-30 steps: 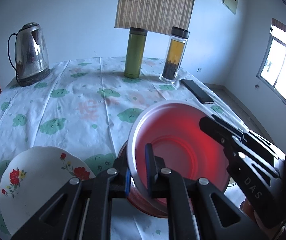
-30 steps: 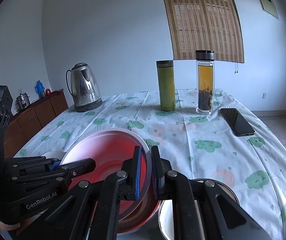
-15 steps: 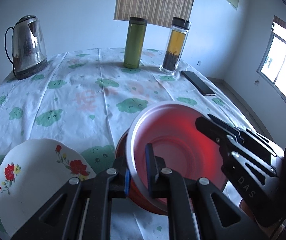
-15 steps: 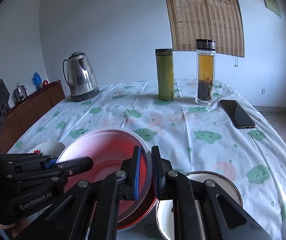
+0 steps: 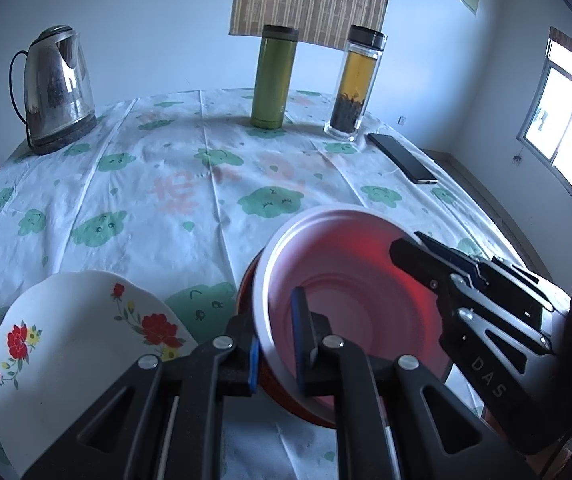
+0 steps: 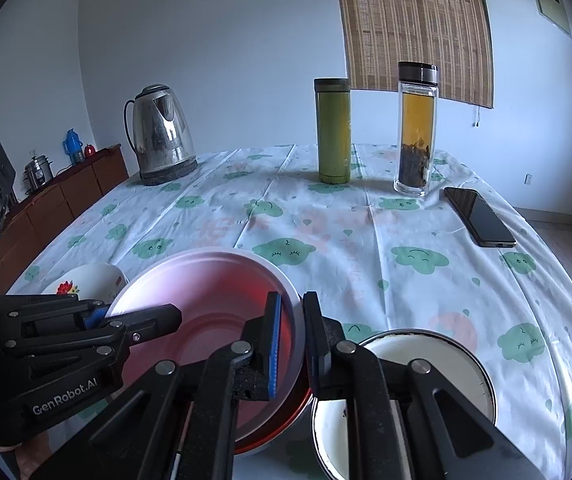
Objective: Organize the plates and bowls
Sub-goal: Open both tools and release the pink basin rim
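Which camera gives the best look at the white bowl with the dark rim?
The right wrist view: the white bowl sits near its bottom edge, beside the red bowl, though the right gripper covers part of it. The left wrist view hardly shows it; the other gripper blocks that spot.

Pale walls [image 6: 226, 40], bamboo blind [image 6: 414, 28], bright window [image 5: 566, 120], wooden sideboard [image 6: 58, 200], tiled floor [image 6: 566, 240].

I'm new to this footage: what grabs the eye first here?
The red bowl at the near table edge, its rim pinched on either side by the left gripper and right gripper. A flowered plate lies left of it, a white bowl right.
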The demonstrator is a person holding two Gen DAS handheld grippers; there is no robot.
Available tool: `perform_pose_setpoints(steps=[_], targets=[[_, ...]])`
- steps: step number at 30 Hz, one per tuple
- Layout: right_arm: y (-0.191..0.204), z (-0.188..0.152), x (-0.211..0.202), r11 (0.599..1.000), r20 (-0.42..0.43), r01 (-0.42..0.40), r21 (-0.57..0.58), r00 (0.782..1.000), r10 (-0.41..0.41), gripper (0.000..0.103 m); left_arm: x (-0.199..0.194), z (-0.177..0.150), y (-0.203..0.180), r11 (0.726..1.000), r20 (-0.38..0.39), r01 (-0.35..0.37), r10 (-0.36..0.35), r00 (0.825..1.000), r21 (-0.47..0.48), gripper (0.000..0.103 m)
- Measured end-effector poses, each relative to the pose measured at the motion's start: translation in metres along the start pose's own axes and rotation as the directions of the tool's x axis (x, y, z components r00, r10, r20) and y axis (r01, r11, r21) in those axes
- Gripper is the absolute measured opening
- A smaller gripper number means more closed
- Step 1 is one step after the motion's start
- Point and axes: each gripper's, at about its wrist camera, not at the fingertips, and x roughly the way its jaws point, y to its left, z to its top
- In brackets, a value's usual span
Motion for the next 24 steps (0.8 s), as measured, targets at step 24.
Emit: perform_pose_setpoints(steps=[24], targets=[[0.0064,-0.0053,-0.0011,0.999,0.007,-0.013,-0.032,1.000,0.013,0.029,-0.0030,-0.0008,-0.0017,1.000,0.015,0.007,-0.007,1.000,0.011,0.024]])
